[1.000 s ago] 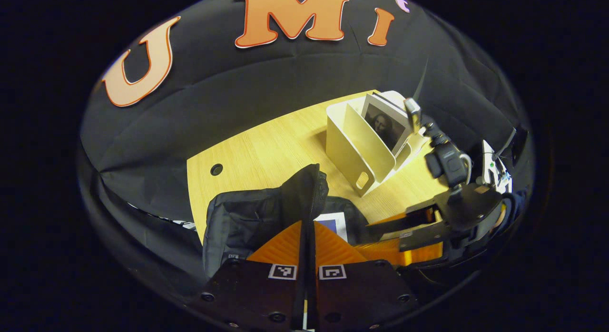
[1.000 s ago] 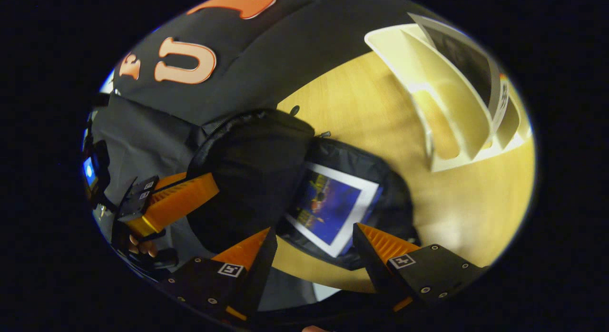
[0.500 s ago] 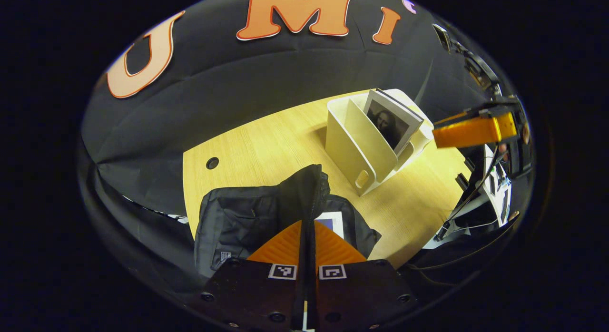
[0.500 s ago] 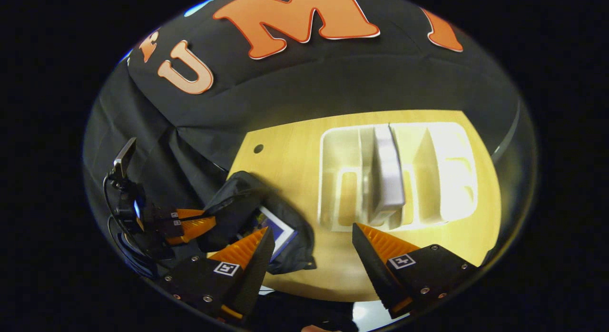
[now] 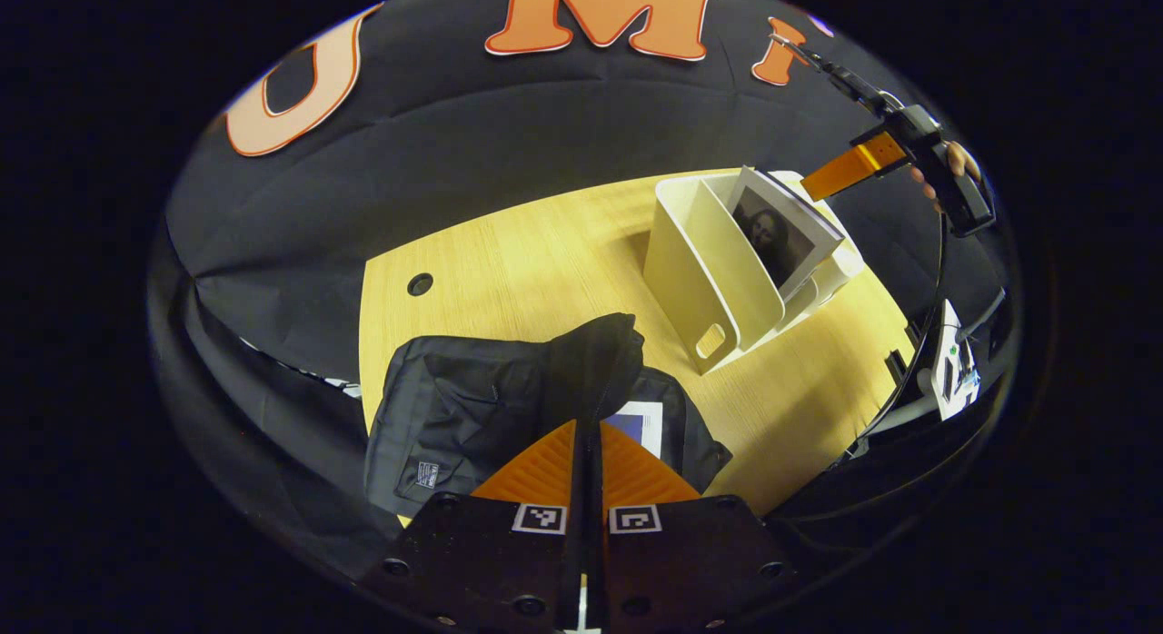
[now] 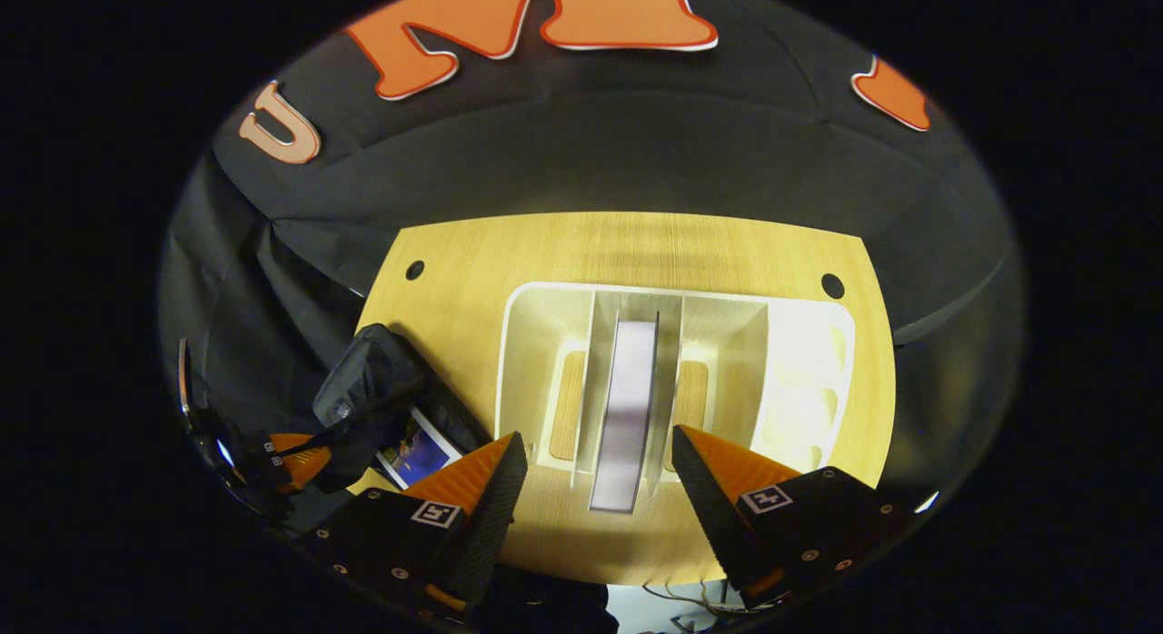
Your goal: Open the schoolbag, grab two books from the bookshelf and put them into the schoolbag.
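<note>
Overhead light falls bright on the wooden table [image 6: 636, 243]; the bookshelf [image 6: 809, 361] glares white at its right compartment. Edges bend with fisheye distortion and dim.

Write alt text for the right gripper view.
Open orange tongs hover above a white bookshelf on a wooden table, lined up with the one upright book in its middle slot. At left, a black schoolbag lies open.

Pale wooden table [image 6: 636, 248] (round holes [image 6: 832, 285] near its back corners), black cloth wall [image 5: 509, 153] behind
</note>
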Tool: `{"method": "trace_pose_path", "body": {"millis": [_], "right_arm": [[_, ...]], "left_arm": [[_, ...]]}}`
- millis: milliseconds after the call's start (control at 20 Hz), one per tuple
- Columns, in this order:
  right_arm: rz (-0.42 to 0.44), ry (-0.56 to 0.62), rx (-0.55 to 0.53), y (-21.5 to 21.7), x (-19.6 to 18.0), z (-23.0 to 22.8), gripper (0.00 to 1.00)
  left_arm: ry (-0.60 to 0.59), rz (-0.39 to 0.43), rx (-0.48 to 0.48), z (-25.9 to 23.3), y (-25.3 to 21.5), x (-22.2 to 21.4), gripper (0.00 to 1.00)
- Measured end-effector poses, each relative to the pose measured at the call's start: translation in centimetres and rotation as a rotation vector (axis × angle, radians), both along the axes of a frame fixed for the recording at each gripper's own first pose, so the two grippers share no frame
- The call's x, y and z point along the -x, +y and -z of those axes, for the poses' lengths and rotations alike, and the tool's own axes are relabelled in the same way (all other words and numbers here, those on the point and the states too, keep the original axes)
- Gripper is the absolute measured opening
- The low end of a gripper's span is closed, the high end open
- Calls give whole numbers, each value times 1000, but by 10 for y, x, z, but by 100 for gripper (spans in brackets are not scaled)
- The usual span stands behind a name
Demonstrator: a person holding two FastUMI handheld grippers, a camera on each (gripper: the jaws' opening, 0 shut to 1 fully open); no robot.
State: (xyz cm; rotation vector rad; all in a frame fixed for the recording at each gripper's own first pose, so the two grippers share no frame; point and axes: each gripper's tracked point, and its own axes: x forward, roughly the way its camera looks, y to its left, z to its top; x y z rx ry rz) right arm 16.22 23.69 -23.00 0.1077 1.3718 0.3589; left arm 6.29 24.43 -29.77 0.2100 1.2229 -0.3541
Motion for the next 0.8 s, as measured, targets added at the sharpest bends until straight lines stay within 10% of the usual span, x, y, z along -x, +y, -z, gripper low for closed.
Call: {"method": "trace_pose_path", "body": {"millis": [100, 200, 400, 450, 500, 800], "right_arm": [[-31, 87, 14, 8, -5, 30, 91], [-29, 135, 29, 9, -9, 48, 50], [-13, 142, 58, 4, -19, 54, 29], [2, 145, 66, -2, -21, 55, 46], [20, 152, 64, -6, -21, 55, 32], [93, 84, 25, -27, -9, 7, 28]], "left_arm": [[16, -30, -27, 3, 0, 0, 3], [27, -55, -43, 7, -3, 4, 3], [47, -100, -46, 7, -4, 9, 3], [49, -104, -49, 6, -4, 9, 3], [48, -103, -52, 7, -4, 10, 3], [37, -64, -28, 8, -8, 5, 3]]}}
